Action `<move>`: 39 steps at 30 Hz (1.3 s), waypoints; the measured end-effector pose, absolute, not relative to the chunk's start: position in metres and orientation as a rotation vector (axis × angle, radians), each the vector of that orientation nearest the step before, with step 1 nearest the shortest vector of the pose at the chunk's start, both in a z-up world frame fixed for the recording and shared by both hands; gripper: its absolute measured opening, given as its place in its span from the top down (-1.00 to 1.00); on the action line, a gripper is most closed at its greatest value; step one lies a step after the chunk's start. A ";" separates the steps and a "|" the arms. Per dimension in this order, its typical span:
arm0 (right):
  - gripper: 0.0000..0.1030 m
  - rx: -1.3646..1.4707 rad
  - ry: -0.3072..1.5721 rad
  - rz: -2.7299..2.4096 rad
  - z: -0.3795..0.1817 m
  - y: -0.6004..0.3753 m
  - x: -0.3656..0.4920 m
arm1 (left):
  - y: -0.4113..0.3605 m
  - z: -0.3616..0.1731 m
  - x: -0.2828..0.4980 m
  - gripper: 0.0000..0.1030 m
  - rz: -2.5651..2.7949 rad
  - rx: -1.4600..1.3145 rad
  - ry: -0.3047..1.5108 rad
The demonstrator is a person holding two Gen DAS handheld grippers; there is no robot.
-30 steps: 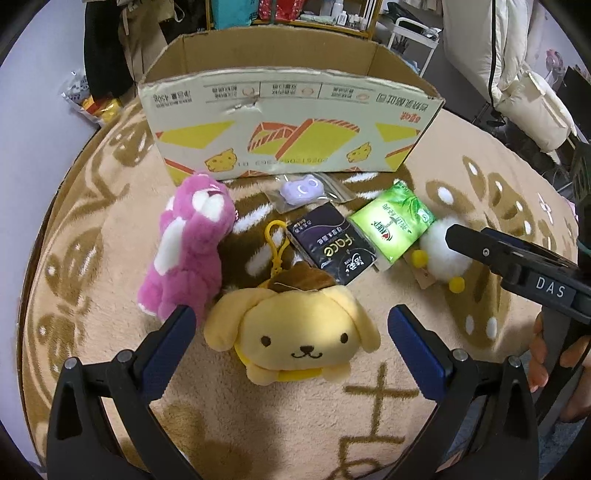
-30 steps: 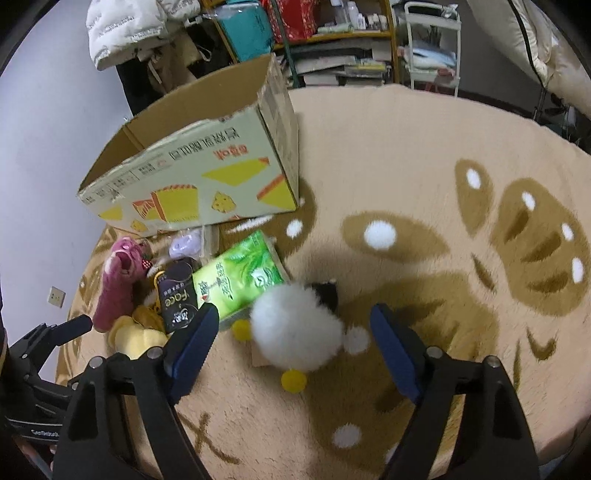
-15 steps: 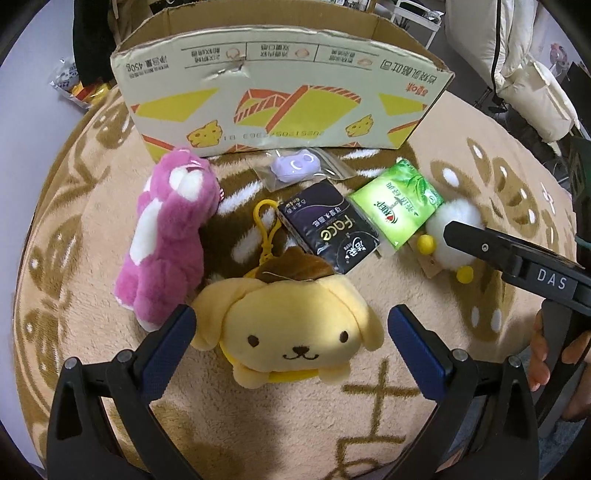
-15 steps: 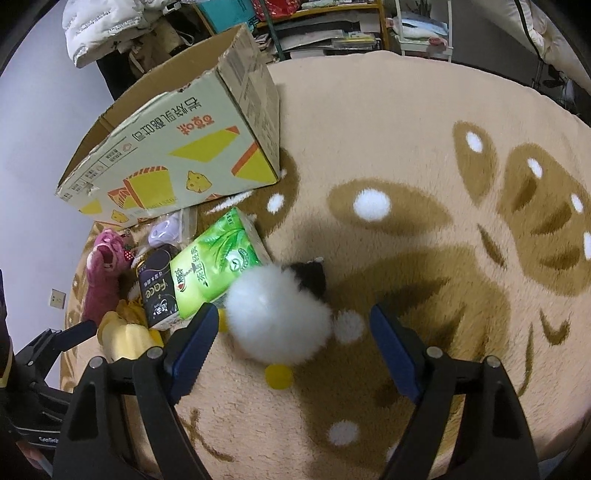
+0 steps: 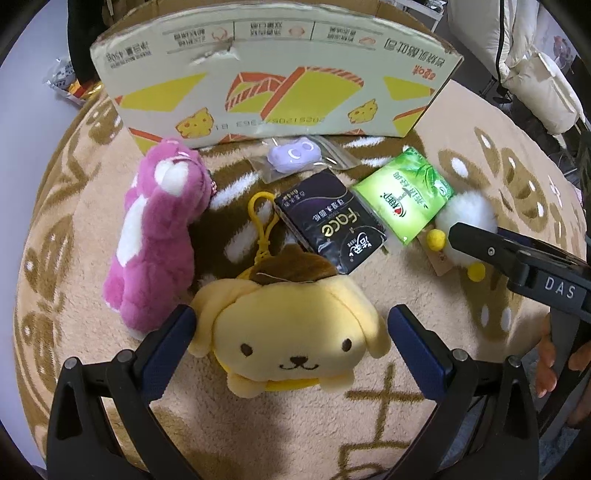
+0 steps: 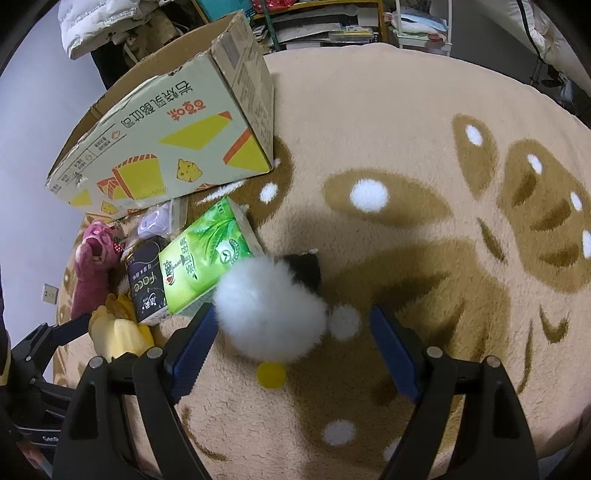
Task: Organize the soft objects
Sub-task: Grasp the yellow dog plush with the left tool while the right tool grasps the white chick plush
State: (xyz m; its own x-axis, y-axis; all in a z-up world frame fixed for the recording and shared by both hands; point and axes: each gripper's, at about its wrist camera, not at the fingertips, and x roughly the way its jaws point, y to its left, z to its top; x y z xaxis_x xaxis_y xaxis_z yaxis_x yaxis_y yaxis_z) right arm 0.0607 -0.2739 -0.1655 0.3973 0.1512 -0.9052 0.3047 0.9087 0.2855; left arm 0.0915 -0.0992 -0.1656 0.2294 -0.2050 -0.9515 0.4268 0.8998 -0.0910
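Note:
A yellow dog plush (image 5: 291, 332) with a yellow clip lies on the rug between the open fingers of my left gripper (image 5: 290, 328). A pink bear plush (image 5: 155, 236) lies to its left. A white fluffy plush (image 6: 269, 314) with yellow feet lies between the open fingers of my right gripper (image 6: 291, 321); it also shows in the left wrist view (image 5: 467, 218). A black tissue pack (image 5: 328, 225), a green tissue pack (image 5: 402, 195) and a bagged purple item (image 5: 295, 158) lie before the open cardboard box (image 5: 273, 74).
A round beige and brown rug (image 6: 424, 147) covers the floor. Shelves with clutter (image 6: 325, 22) and white bedding (image 5: 535, 66) stand beyond the rug's far edge. A snack bag (image 5: 70, 81) lies off the rug at left.
Both grippers have moved forward and down. The yellow dog plush now sits between the left fingers and the white fluffy plush between the right fingers. Both stay open.

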 end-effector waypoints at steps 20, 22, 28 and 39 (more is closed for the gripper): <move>-0.34 0.386 1.204 -0.104 -0.173 -0.263 0.062 | -0.106 -0.177 0.092 -0.94 -0.398 0.273 1.289; -0.26 0.381 1.206 -0.111 -0.173 -0.263 0.061 | -0.105 -0.177 0.092 -0.93 -0.391 0.279 1.290; 0.12 0.369 1.200 -0.088 -0.167 -0.265 0.060 | -0.107 -0.181 0.091 -0.87 -0.385 0.304 1.284; 0.36 0.432 1.173 -0.017 -0.165 -0.264 0.059 | -0.108 -0.177 0.085 -0.86 -0.370 0.302 1.281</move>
